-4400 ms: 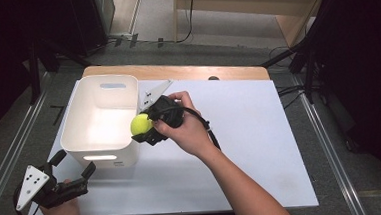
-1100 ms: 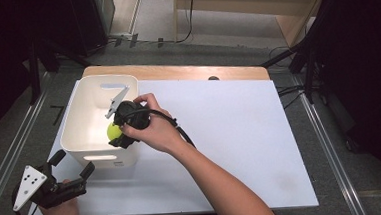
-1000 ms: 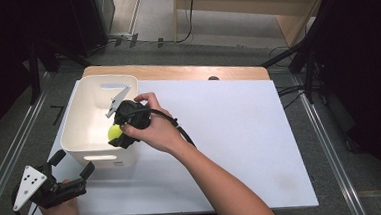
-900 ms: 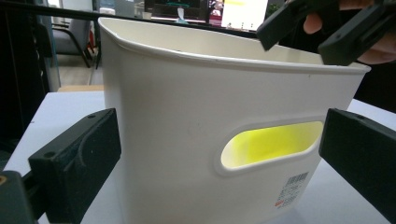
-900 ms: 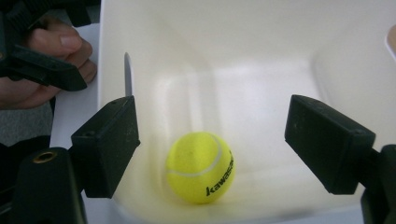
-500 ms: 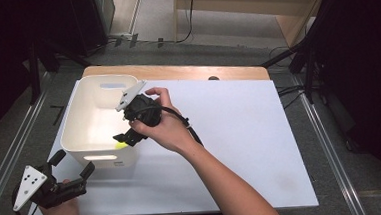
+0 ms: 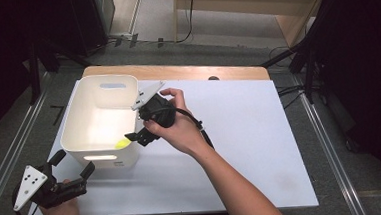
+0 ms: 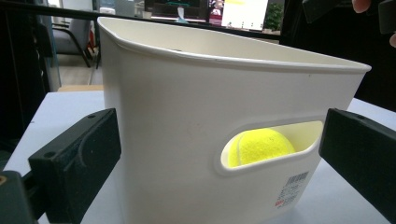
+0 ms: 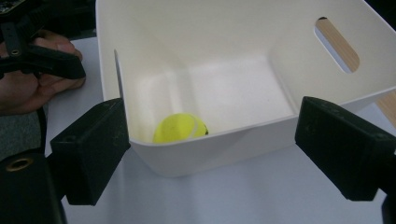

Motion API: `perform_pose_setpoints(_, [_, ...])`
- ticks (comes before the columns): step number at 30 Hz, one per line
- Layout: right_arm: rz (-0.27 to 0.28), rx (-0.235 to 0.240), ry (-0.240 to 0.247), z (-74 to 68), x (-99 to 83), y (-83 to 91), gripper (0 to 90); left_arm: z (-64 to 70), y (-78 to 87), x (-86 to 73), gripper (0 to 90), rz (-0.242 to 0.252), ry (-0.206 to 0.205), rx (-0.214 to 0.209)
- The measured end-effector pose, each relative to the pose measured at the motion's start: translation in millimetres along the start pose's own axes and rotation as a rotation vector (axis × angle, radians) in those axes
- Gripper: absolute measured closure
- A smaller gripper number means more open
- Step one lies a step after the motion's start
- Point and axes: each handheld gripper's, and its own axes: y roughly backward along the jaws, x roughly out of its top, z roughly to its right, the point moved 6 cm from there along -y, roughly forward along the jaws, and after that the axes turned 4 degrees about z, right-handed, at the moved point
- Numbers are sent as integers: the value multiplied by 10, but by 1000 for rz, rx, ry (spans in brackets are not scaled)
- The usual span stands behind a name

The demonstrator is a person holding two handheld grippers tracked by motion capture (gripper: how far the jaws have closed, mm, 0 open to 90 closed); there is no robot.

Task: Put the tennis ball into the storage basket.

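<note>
Just 1 ball [image 9: 180, 128], 1 bin [image 7: 74, 125].

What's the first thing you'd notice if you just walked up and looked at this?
The bright yellow tennis ball lying at the bottom of the white tub, in a near corner; it also peeks through the tub's handle slot in the left gripper view. Next, the right gripper hangs open at the tub's rim, and the left gripper waits open in front.

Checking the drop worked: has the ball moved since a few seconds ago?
Yes. The ball went from the right gripper, beside the bin, down onto the bin's floor.
</note>
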Motion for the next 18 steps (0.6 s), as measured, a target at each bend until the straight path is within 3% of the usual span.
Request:
perform_pose_setpoints(4, [6, -12, -16, 22, -68, 32, 83, -1, 0, -1, 0, -1, -1, 0])
perform_pose_setpoints(7, [9, -9, -27, 33, -124, 42, 26, -1, 0, -1, 0, -1, -1, 0])
perform_pose_setpoints(18, [23, -30, -70, 69, -315, 120, 13, 4, -1, -2, 0, -3, -1, 1])
